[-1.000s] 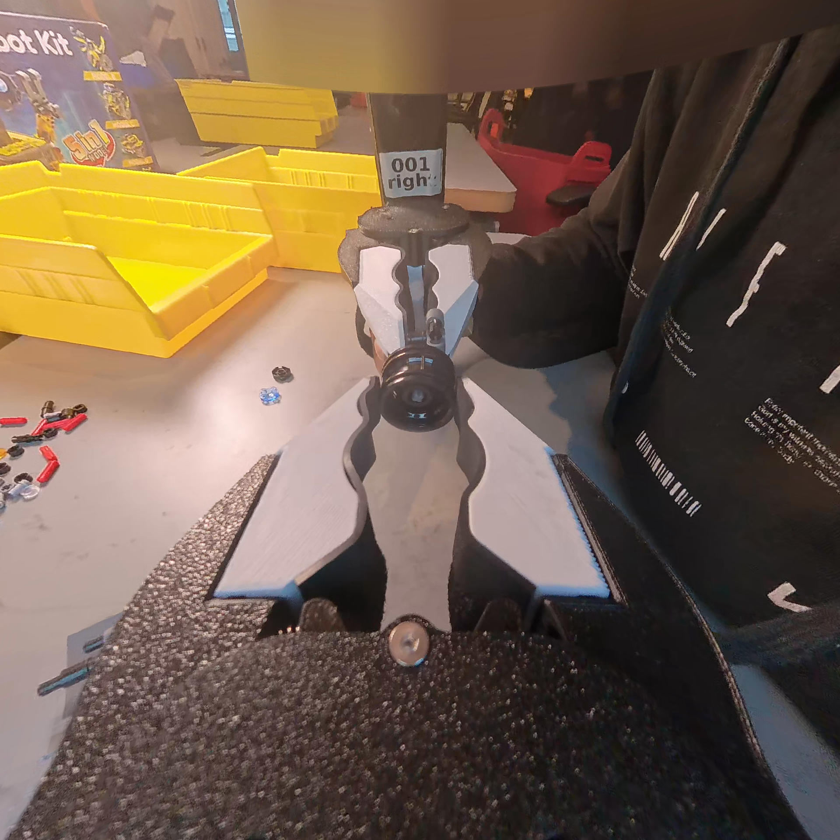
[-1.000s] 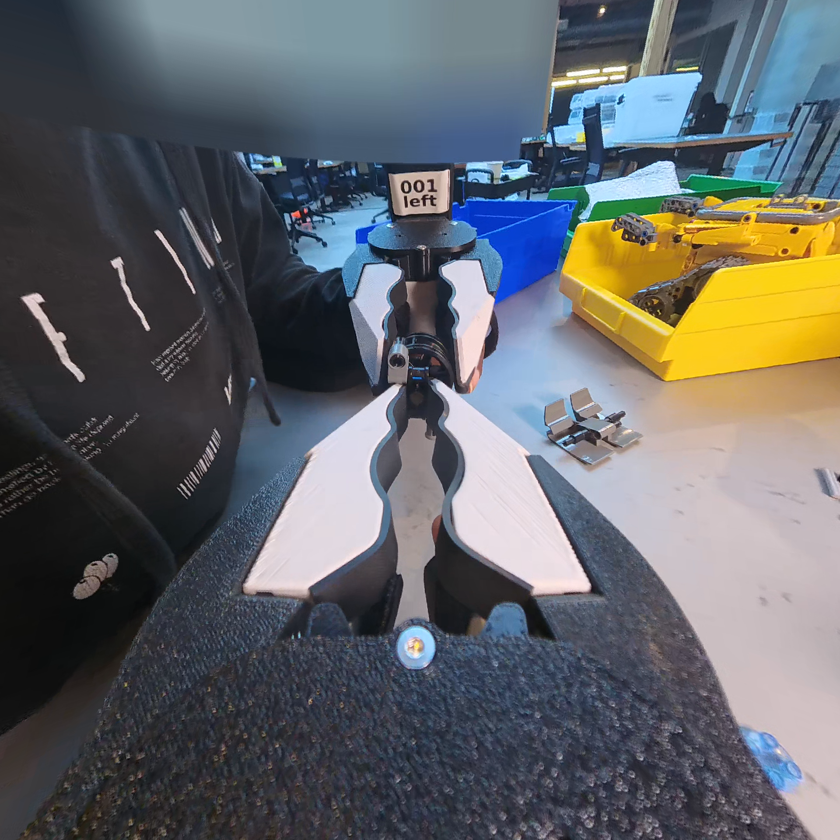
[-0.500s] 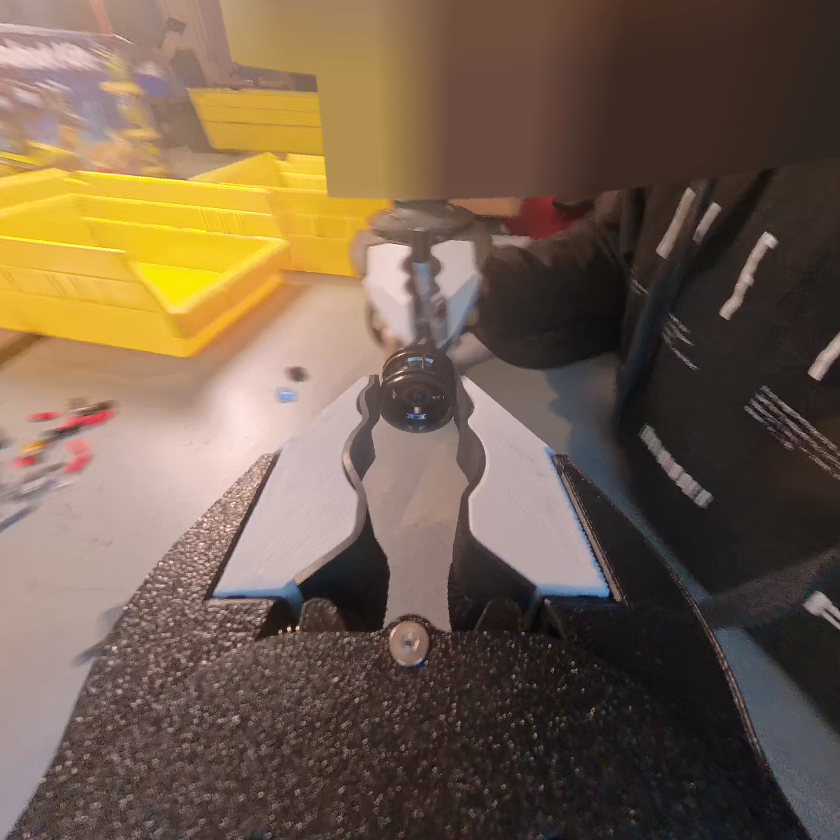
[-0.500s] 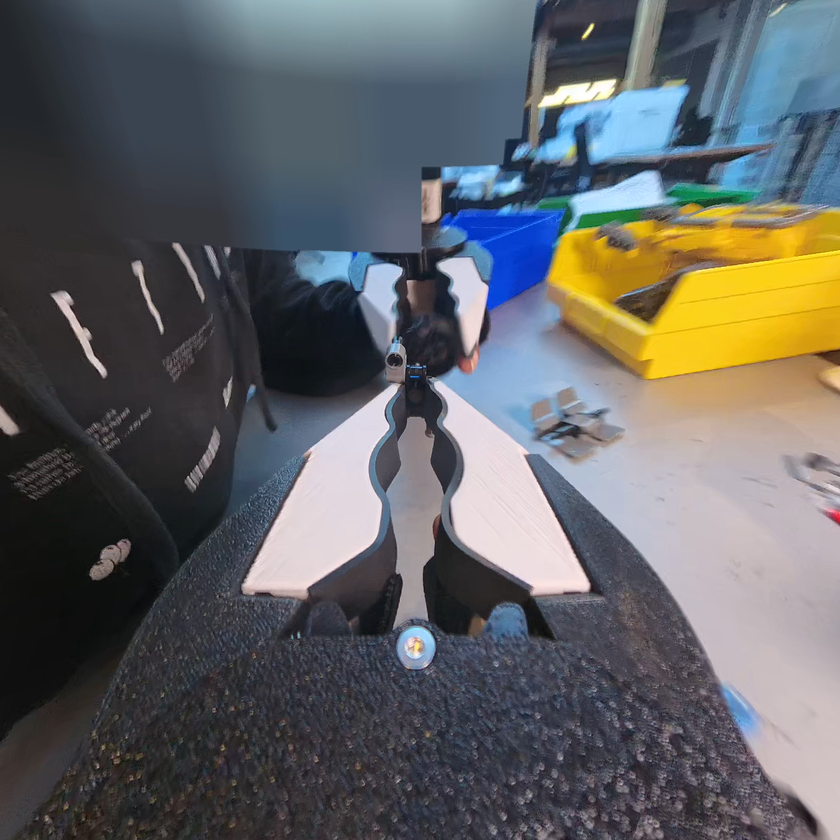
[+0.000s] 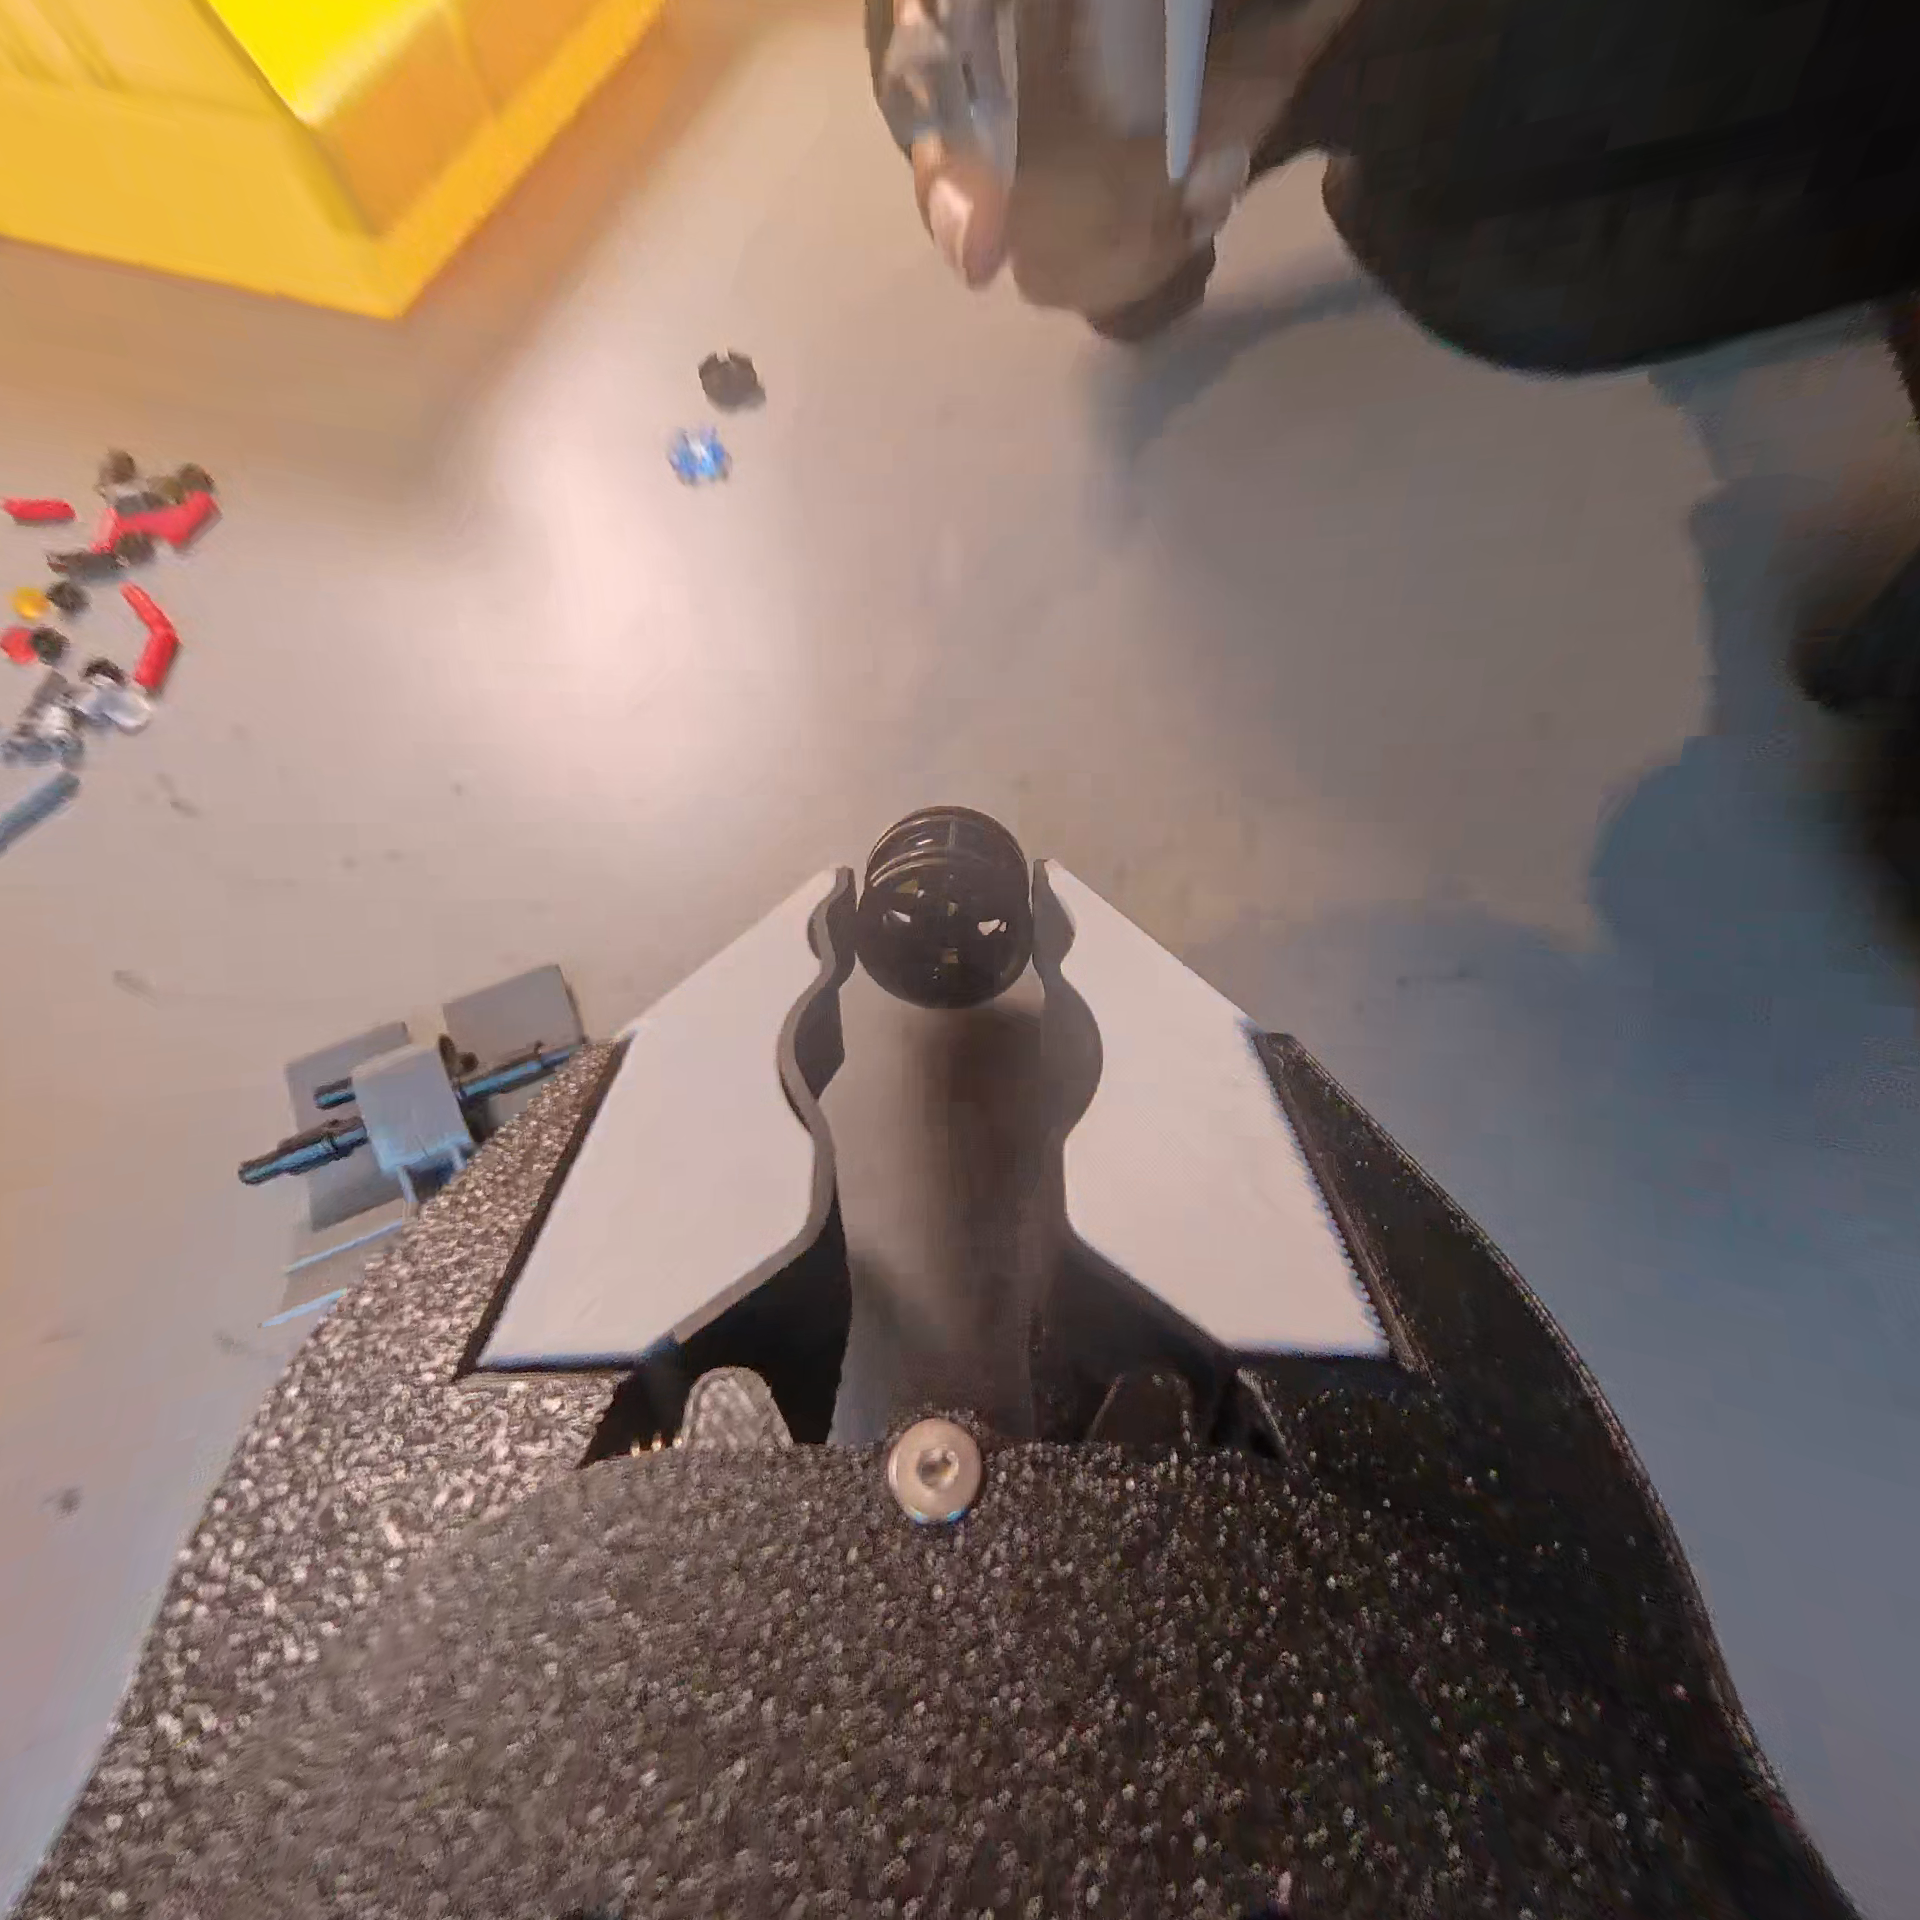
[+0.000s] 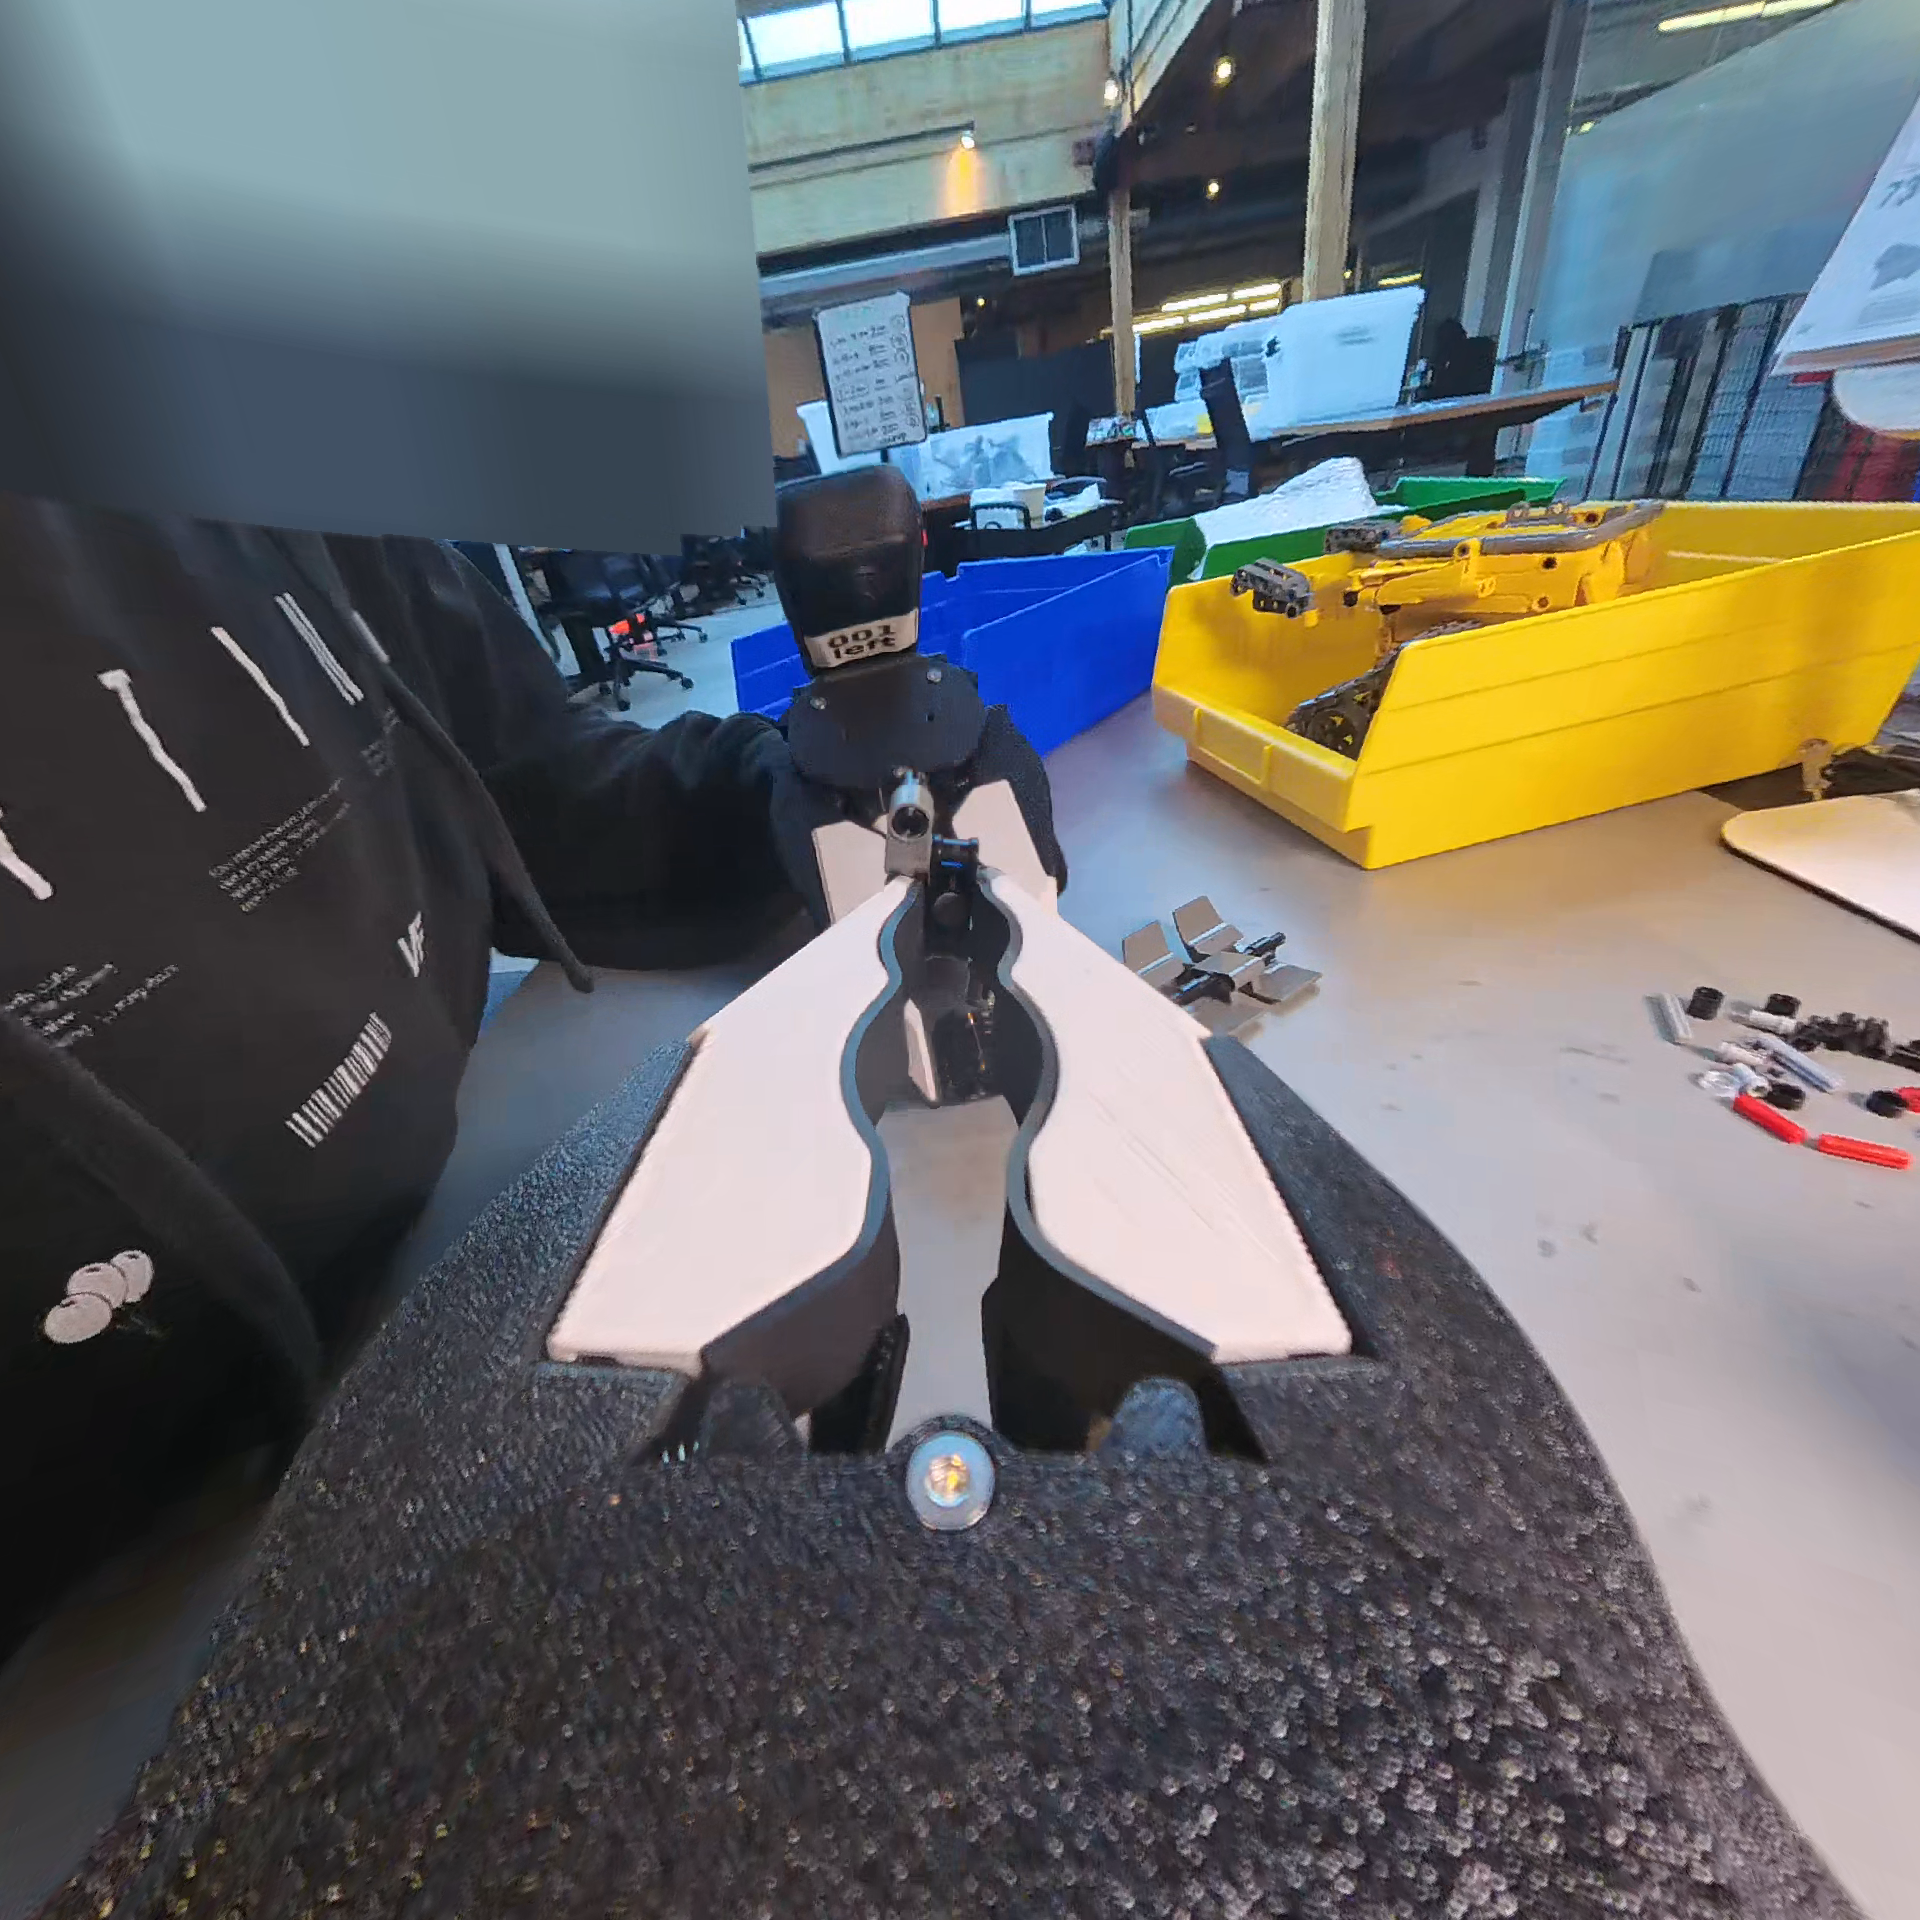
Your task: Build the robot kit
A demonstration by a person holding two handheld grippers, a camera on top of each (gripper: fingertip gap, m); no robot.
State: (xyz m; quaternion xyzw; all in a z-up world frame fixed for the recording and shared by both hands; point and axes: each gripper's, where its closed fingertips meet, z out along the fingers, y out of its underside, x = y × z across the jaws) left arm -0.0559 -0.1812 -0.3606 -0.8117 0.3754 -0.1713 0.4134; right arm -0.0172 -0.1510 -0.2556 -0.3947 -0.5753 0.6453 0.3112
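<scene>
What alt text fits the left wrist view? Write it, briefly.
The left gripper is shut on a small black wheel above a grey table. A grey hinged part lies left, and a yellow bin sits beyond.

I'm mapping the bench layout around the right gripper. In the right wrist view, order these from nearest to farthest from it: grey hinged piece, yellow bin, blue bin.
1. Grey hinged piece, just right of the right gripper, on the table.
2. Yellow bin, farther right.
3. Blue bin, behind, past the left gripper.
</scene>
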